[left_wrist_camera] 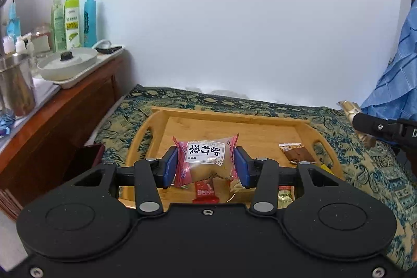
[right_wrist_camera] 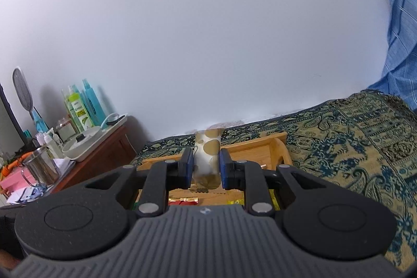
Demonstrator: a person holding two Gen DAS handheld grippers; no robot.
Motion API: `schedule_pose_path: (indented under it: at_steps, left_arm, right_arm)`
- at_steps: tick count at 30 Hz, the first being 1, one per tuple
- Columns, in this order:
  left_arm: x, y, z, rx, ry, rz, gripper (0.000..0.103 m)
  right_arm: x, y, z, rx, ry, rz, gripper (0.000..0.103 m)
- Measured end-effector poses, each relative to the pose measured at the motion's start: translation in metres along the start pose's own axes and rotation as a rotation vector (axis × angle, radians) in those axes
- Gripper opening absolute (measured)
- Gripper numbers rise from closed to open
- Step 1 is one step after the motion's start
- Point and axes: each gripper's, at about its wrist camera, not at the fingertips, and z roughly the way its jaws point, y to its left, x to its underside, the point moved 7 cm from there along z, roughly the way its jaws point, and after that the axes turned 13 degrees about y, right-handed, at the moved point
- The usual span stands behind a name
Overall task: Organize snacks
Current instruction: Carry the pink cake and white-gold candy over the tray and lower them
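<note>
Two grips: left gripper [left_wrist_camera: 206,165] jaws pinching pink pastry packet [left_wrist_camera: 206,159], soft, crushable, held mid-body; right gripper [right_wrist_camera: 204,168] jaws clamped on slim gold-spotted packet [right_wrist_camera: 207,155], light, slippery film.

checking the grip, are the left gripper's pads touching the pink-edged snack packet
Touching. The left wrist view shows both blue pads pressed against the pink-edged snack packet, held above the wooden tray.

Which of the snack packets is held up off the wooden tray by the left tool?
The pink-edged pastry packet, pinched in the left tool; the others lie on the tray.
</note>
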Motion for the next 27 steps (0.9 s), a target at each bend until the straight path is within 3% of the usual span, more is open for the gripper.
schedule_pose_path:
  at_steps: [12,27]
  left_arm:
    - [-0.022,-0.004,0.039,-0.020,0.036,-0.008,0.044]
    - [-0.043,-0.026,0.111,-0.012,0.145,0.049,0.045]
  right_arm:
    - [-0.018,-0.011,0.037,0.017,0.044,0.036,0.024]
    - [-0.019,-0.030,0.104,0.001,0.173,0.103,0.024]
